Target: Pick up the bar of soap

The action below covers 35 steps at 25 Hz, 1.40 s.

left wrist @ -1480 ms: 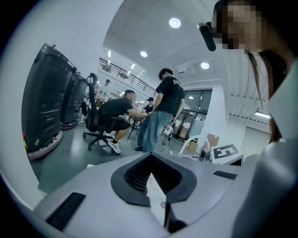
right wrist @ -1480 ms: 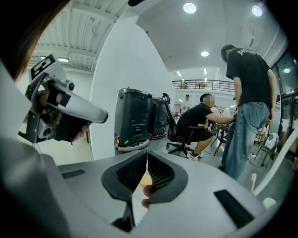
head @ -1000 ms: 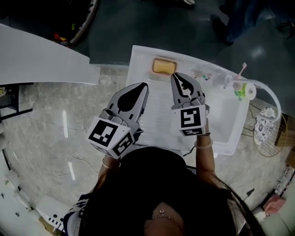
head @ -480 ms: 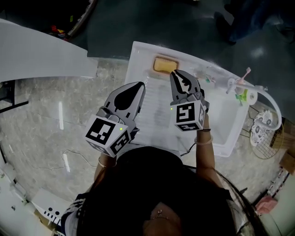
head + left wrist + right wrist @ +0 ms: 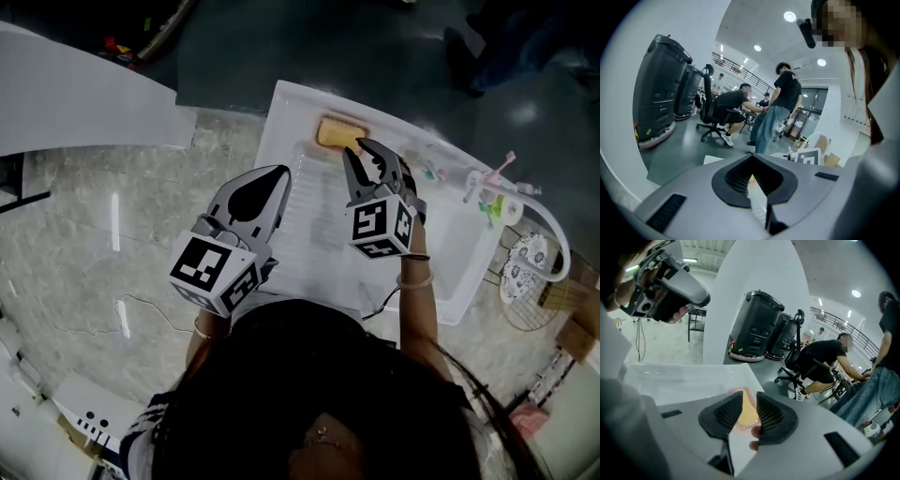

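The orange bar of soap (image 5: 337, 133) lies in a pink dish at the far end of the ridged drainboard of a white sink (image 5: 281, 112). My right gripper (image 5: 362, 148) hovers just short of it, tips almost over its near right edge, jaws opening with nothing between them. In the right gripper view the soap (image 5: 747, 416) shows through the gap of the right gripper (image 5: 749, 393). My left gripper (image 5: 278, 175) hangs over the drainboard's left part, shut and empty; in its own view the left gripper (image 5: 753, 157) points at the room.
A tap (image 5: 553, 225) and a cup with toothbrushes (image 5: 487, 187) stand at the sink's right end. A marble counter (image 5: 94, 216) lies to the left and a wire basket (image 5: 525, 281) at the far right. People sit and stand in the room beyond.
My right gripper has moved forward to the soap, and its jaws have parted from shut. The left gripper has hardly shifted.
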Tool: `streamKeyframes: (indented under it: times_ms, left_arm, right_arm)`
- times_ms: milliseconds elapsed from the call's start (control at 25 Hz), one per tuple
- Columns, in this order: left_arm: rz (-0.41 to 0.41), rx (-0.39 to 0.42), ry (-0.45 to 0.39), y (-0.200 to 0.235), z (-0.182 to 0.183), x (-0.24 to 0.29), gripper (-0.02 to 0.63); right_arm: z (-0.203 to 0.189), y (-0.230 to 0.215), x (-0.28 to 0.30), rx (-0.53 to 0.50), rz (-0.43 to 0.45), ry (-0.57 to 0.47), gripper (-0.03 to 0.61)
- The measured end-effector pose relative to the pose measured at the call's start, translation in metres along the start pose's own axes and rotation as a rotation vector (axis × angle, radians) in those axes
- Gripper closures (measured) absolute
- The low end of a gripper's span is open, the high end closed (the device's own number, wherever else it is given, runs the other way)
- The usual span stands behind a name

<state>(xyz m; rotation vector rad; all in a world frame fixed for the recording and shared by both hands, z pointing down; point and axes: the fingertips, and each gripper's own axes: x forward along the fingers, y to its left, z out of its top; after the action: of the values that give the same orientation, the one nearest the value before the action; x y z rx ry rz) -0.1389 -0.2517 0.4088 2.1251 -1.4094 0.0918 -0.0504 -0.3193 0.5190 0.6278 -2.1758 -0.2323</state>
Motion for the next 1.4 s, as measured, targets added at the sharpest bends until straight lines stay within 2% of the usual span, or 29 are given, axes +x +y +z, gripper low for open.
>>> streamKeyframes:
  times_ms: [600,1000,1400]
  left_arm:
    - [0.015,-0.036,0.011,0.024,-0.007,0.004,0.614]
    - [0.025,-0.047,0.033,0.037,-0.015,0.004,0.614]
    - [0.025,-0.056,0.022,0.044,-0.014,0.004,0.614]
  right_arm:
    - [-0.022,0.014,0.045,-0.152,0.124,0.14,0.44]
    - [-0.038,0.026,0.069,-0.272,0.222,0.236,0.426]
    - [-0.039,0.028,0.077,-0.289,0.311,0.302,0.419]
